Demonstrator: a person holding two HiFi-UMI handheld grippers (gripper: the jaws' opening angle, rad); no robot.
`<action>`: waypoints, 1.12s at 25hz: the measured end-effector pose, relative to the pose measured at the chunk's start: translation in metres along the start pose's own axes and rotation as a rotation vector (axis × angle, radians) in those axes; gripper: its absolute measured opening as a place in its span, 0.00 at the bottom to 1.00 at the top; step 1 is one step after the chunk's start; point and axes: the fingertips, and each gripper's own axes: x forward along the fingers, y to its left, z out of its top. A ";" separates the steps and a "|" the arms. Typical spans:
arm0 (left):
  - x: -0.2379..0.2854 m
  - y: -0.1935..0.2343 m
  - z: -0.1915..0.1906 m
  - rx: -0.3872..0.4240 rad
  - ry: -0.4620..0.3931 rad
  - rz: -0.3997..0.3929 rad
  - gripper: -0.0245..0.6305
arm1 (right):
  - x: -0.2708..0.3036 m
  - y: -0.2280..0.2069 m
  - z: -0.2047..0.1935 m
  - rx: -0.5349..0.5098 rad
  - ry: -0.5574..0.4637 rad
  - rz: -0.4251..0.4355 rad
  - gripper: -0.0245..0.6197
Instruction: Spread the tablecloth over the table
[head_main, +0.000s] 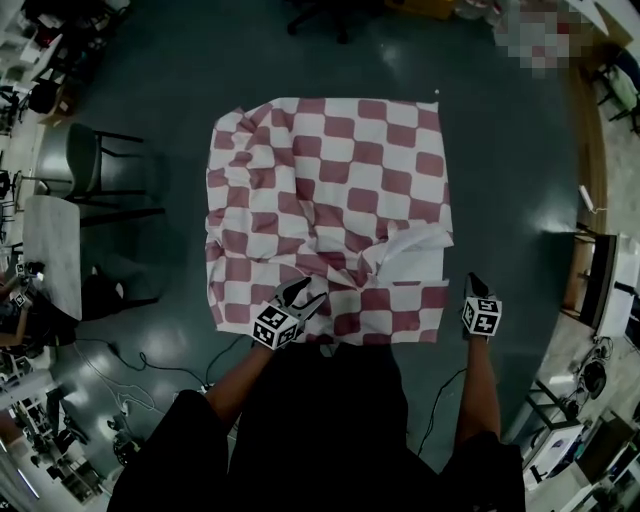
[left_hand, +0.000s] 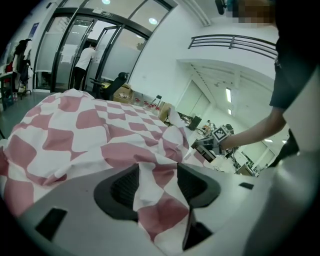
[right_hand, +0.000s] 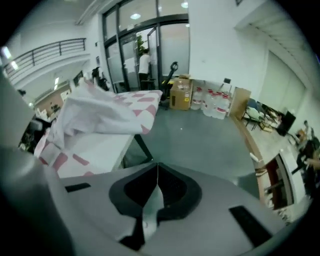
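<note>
While the tablecloth (head_main: 330, 170) already lies over most of the table, it is not flat toward the table's right edge. A rumpled flap (head_main: 412, 245) is turned back there with its white underside up. The table itself is hidden in the head view; only a dark leg (right_hand: 142, 147) shows below that bunch in the right gripper view.

Our left gripper (head_main: 305, 297) sits at the table's near edge, left of centre, pinching a fold of the cloth between its pads. Our right gripper (head_main: 476, 284) hangs just off the table's near right corner, beyond the cloth's edge, its jaws pressed together on nothing.

We judge the next move belongs to the right gripper. The flap lies inward from it, toward the table's middle and far side, and much closer to it than to the left gripper. It would need to open, reach in over the table's right edge, take the flap and draw it outward toward that edge, while the left gripper anchors the near edge.
</note>
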 end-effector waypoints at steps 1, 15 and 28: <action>0.000 -0.001 -0.002 -0.001 0.001 -0.002 0.40 | -0.005 0.002 0.008 0.049 -0.042 0.016 0.07; -0.014 -0.016 -0.012 -0.002 -0.029 -0.065 0.40 | 0.013 0.236 0.180 0.135 -0.194 0.142 0.32; -0.037 -0.031 -0.026 0.065 -0.042 -0.224 0.40 | -0.058 0.195 0.137 0.368 -0.317 -0.098 0.06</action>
